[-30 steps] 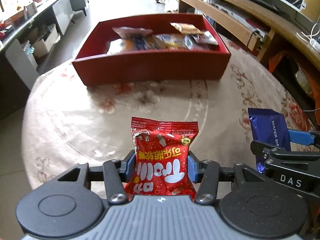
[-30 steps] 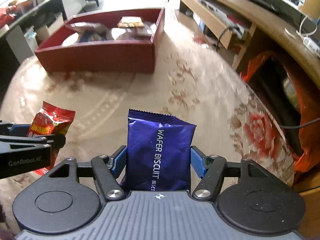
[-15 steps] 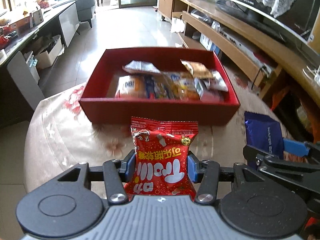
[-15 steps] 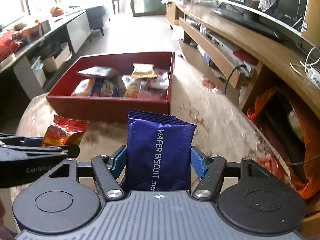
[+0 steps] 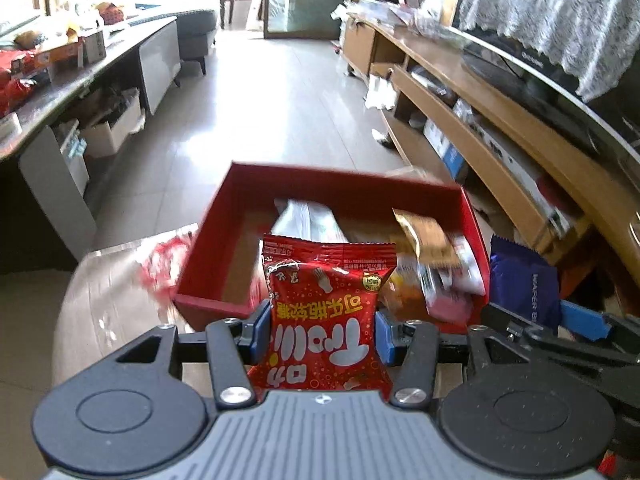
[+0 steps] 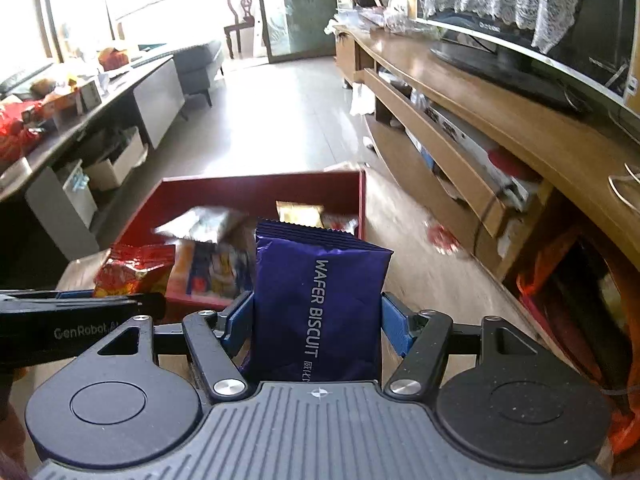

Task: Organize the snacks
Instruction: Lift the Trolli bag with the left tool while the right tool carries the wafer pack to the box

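Both grippers carry a snack packet in front of the red box.

From my left wrist view, the left gripper [image 5: 322, 330] has its jaws pressed on the red snack packet [image 5: 326, 312], held upright before the red box [image 5: 224, 236], which has other packets in it. From my right wrist view, the right gripper [image 6: 318, 322] clamps the purple wafer biscuit packet [image 6: 320, 300] upright, near the box's right corner; the red packet shows at left.
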`<state>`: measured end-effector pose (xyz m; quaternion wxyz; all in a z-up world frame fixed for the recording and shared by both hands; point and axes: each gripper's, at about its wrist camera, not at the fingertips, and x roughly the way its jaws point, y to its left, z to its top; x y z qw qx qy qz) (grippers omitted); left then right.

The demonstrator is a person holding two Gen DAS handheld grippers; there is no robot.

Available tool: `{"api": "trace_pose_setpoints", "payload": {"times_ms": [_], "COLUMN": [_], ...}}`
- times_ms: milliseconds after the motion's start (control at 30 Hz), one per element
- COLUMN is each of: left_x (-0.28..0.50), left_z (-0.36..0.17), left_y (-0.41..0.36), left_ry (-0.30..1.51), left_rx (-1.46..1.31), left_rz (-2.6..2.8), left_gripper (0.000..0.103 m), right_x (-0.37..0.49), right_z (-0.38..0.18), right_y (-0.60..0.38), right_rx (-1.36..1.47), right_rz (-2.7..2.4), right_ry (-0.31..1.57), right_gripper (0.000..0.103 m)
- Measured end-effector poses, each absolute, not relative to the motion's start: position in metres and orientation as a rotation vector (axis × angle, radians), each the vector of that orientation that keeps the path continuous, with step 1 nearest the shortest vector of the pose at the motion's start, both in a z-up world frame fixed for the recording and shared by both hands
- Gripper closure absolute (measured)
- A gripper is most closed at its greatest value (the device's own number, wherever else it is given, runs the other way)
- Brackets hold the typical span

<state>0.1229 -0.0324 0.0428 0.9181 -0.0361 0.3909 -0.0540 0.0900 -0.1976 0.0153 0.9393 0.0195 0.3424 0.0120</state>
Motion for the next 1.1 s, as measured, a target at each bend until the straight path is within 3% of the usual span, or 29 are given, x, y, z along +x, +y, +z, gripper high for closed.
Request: {"api": "trace_pose_setpoints", "payload": {"times_ms": [1100], "left_x": [0.238], "left_z": [0.008], "left_y": [-0.044], "left_ry": [0.875], "left_rx": [-0.056], "left_rz": [-0.048], "left_gripper": [0.055], "right_x": [0.198], "right_z": [-0.005], "right_y": [-0.193], "right_rx": [0.065], "right_rz": [0.043], "right_ry": [0.767], "right_gripper": [0.030]}}
